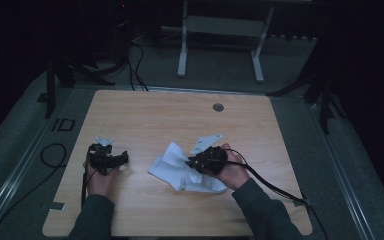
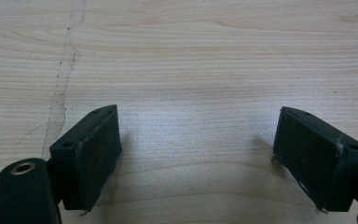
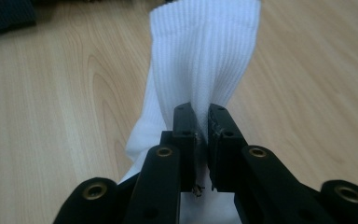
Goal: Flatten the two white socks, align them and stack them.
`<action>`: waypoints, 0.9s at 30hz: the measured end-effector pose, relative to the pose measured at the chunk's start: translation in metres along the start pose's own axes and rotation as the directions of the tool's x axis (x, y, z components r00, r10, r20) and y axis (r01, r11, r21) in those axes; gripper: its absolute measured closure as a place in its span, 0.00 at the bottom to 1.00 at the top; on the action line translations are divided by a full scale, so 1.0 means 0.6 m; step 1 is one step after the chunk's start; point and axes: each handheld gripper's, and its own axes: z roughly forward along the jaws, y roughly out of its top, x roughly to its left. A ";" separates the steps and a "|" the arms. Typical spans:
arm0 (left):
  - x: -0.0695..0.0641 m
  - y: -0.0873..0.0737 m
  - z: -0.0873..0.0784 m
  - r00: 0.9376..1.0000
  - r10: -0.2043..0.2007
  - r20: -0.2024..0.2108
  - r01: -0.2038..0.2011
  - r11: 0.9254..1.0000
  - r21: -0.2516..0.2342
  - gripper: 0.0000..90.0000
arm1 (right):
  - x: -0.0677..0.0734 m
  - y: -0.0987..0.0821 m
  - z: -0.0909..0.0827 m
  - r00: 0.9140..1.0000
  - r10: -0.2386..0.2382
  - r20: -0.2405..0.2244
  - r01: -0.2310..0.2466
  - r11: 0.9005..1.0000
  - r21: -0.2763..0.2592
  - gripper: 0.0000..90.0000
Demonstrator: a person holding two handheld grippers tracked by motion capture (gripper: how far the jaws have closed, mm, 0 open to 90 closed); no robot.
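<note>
My right gripper pinches a fold of the white sock lying mid-tabletop, ready to fold it; my left gripper waits beside it, fingers spread, empty.

- White sock: one, centre of high view.
- Grippers: two, left gripper lower left, right gripper centre.
- Wooden table: one.
- Hands: two, bottom edge.

A white ribbed sock lies crumpled on the wooden tabletop, just right of centre in the high view, one end folded up toward the upper left, a pinched fold of ribbed fabric raised.
</note>
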 end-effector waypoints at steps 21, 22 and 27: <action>0.000 0.000 0.000 1.000 0.000 0.000 0.000 1.000 -0.001 0.17 | 0.002 -0.024 0.115 0.989 0.103 -0.110 -0.107 0.993 -0.040 0.92; 0.000 0.000 0.000 1.000 0.000 0.000 0.000 1.000 -0.001 0.17 | 0.002 -0.025 0.118 0.989 0.106 -0.105 -0.110 0.993 -0.038 0.92; 0.000 0.000 0.000 1.000 0.000 0.000 0.000 1.000 0.000 0.17 | 0.002 -0.027 0.125 0.986 0.116 -0.116 -0.122 0.992 -0.042 0.92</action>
